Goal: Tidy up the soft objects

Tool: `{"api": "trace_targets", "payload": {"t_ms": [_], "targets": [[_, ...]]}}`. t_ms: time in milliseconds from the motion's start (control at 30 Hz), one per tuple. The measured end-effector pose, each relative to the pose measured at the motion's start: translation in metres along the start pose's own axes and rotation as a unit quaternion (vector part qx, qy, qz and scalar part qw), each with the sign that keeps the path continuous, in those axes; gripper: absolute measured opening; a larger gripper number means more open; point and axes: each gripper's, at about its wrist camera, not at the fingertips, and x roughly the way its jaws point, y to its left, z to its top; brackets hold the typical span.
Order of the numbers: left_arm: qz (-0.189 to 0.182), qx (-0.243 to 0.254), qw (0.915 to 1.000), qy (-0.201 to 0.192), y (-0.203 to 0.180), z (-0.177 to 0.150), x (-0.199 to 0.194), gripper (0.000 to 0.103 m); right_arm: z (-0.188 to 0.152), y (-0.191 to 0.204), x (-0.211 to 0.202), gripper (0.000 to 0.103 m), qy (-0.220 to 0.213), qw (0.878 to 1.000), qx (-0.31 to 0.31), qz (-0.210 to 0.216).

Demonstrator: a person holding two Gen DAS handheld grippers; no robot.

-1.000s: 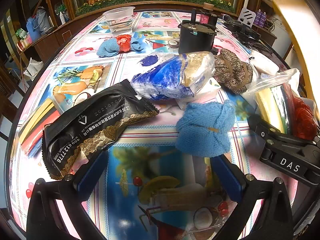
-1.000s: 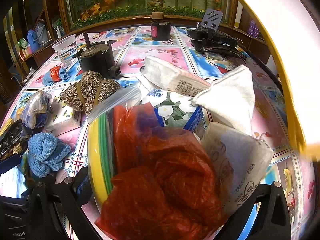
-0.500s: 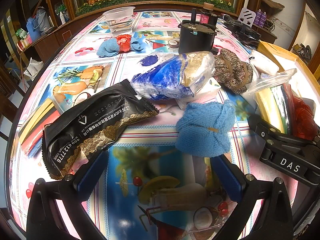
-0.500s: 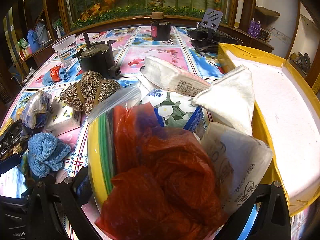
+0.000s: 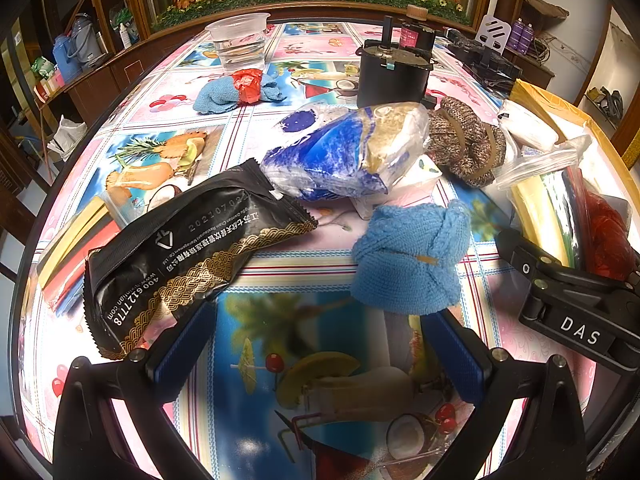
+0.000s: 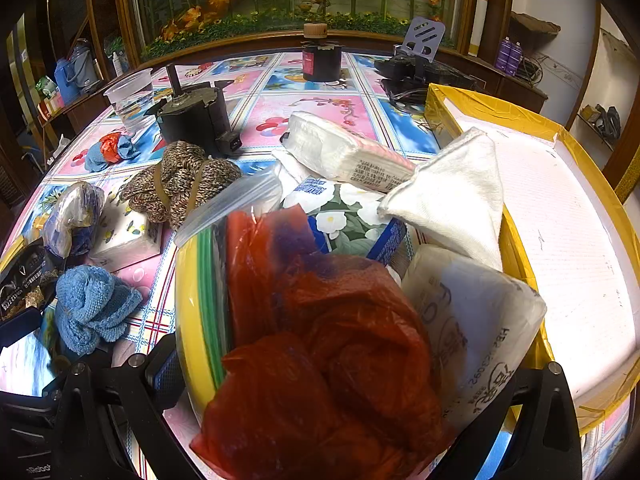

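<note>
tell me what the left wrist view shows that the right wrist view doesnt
Only the left wrist view shows the open left tongs, empty over bare tablecloth, and the full black packet.

Only the right wrist view shows the yellow-edged box, the folded white cloth and the floral tissue pack behind the red bag.

Both show the blue knitted cloth, brown knitted bundle, black motor and plastic cup.

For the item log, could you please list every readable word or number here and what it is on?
"400 6127778" and "20210702": black foil packet with gold pattern.
"DAS": black body of the right gripper.
Chinese print on the packet, the white tissue pack and the white plastic-wrapped bundle: too small or distorted to read.
</note>
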Motion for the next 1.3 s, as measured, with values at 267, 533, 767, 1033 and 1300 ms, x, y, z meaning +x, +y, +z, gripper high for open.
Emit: {"api": "trace_targets", "payload": {"t_ms": [267, 533, 767, 1033, 1300], "targets": [[0.000, 0.000, 1.0000, 0.000, 0.000, -0.001, 0.000, 0.103, -0.001, 0.003, -0.002, 0.102, 0.001, 1.000, 0.010, -0.007], [0.000, 0.000, 1.0000, 0.000, 0.000, -0.001, 0.000, 0.103, -0.005, -0.005, -0.017, 0.103, 0.063, 0.993, -0.060, 0.079], [-0.025, 0.014, 0.9996, 0.005, 0.001, -0.008, -0.004, 0.103, -0.028, -0.025, -0.064, 0.103, 0.025, 0.985, -0.095, 0.141], [-0.100, 0.052, 0.9917, -0.062, 0.018, -0.019, -0.071, 0.103, -0.042, -0.035, -0.112, 0.103, -0.061, 0.974, -0.114, 0.188], [-0.011, 0.002, 0.9961, -0.087, 0.116, 0.004, -0.084, 0.100, -0.045, -0.042, -0.128, 0.103, -0.099, 0.965, -0.107, 0.220]]}}
